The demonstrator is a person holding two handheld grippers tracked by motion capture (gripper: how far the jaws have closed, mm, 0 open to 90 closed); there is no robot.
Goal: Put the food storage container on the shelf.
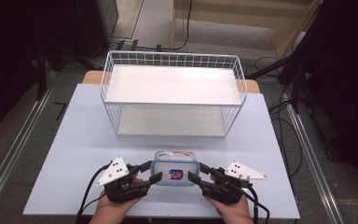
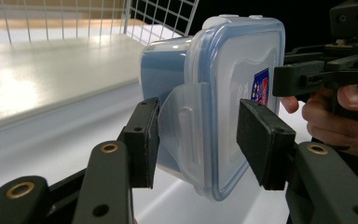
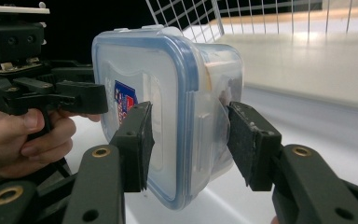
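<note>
- The left tool, black with a grey three-cornered plate on top, sits at the near edge of the pale counter, with its jaws spread on either side of the left end of a clear rectangular plastic food box with a blue-rimmed lid.
- In the left gripper view the left tool has one pad at the lid side and one at the body side of the box, around a clear side clip; a narrow gap shows at each pad, so it is not clamped.
- The right tool mirrors it at the box's right end, jaws parted around that end.
- In the right gripper view the right tool brackets the box; the lid-side pad looks touching or nearly so, and the other pad stands just off the body.
- The box stands near the middle of the counter's near edge, between the two tools, and a red and blue sticker faces the near side.
- A person's hand grips the left tool's handle.
- A white wire two-tier shelf rack with pale boards stands farther back on the counter, well apart from the box.
</note>
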